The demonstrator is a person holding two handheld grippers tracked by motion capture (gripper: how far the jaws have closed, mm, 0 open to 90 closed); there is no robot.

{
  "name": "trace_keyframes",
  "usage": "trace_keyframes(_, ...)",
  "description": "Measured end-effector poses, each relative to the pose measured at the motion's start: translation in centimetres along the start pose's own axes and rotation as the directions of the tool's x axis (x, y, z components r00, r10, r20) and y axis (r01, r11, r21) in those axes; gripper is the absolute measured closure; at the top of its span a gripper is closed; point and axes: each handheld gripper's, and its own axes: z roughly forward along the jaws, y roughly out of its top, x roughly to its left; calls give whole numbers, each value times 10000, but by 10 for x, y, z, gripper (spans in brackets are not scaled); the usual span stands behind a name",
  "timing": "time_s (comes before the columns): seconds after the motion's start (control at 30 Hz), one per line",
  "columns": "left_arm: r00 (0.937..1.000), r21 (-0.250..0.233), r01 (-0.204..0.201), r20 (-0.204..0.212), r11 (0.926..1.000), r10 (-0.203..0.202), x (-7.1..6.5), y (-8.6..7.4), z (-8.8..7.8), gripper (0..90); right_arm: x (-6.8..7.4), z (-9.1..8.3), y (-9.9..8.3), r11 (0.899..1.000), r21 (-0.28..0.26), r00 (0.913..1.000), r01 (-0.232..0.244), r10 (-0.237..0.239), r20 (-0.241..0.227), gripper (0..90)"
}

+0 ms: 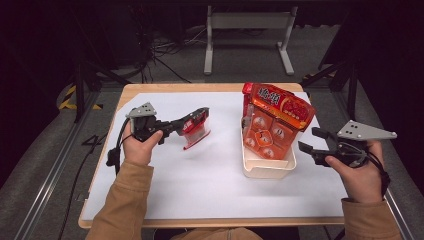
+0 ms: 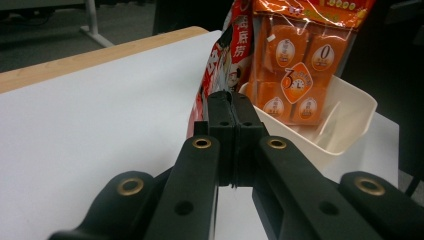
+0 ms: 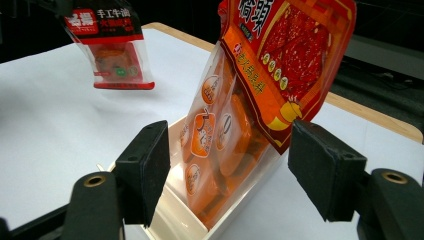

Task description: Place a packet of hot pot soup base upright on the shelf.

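Observation:
My left gripper (image 1: 199,118) (image 2: 232,102) is shut on the top edge of a small red and clear snack packet (image 1: 195,133) (image 2: 220,65) (image 3: 112,50), which hangs a little above the white sheet (image 1: 165,175). A large orange and red snack bag (image 1: 275,117) (image 2: 300,60) (image 3: 240,115) stands tilted in a white bin (image 1: 267,171) (image 2: 357,107) (image 3: 170,220) right of centre. Just right of the bin, my right gripper (image 1: 308,138) (image 3: 230,150) is open and points at the bag with nothing between its pads.
The wooden table's far edge (image 1: 200,87) borders the white sheet. A metal frame (image 1: 247,22) and cables lie on the floor beyond. Bare sheet stretches between the packet and the bin and along the near side.

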Motion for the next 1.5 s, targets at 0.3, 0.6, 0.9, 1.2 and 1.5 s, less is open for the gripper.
trace_keyframes(0.3, 9952, 251, -764, 639, 9968, 747, -22, 17, -5, 897, -4, -3, -2, 9999, 9, 9999, -100, 100, 118, 334)
trace_keyframes(0.6, 9865, 116, -1286, 1036, 9916, 1268, -38, 28, -4, 897, -7, -5, -4, 9997, 27, 9995, -233, 232, 203, 334)
trace_keyframes(0.9, 9768, -88, -1551, 1484, 9879, 1547, -51, 40, -2, 897, -13, -7, -8, 9990, 76, 9985, -439, 436, 337, 333)
trace_keyframes(1.2, 9617, -231, -1802, 2058, 9834, 1811, -70, 51, 8, 897, -19, -8, -10, 9984, -16, 9975, -574, 574, 410, 335)
trace_keyframes(1.5, 9447, -427, -2086, 2495, 9771, 2126, -85, 60, 23, 896, -21, -10, -10, 9980, -67, 9970, -635, 637, 432, 336)
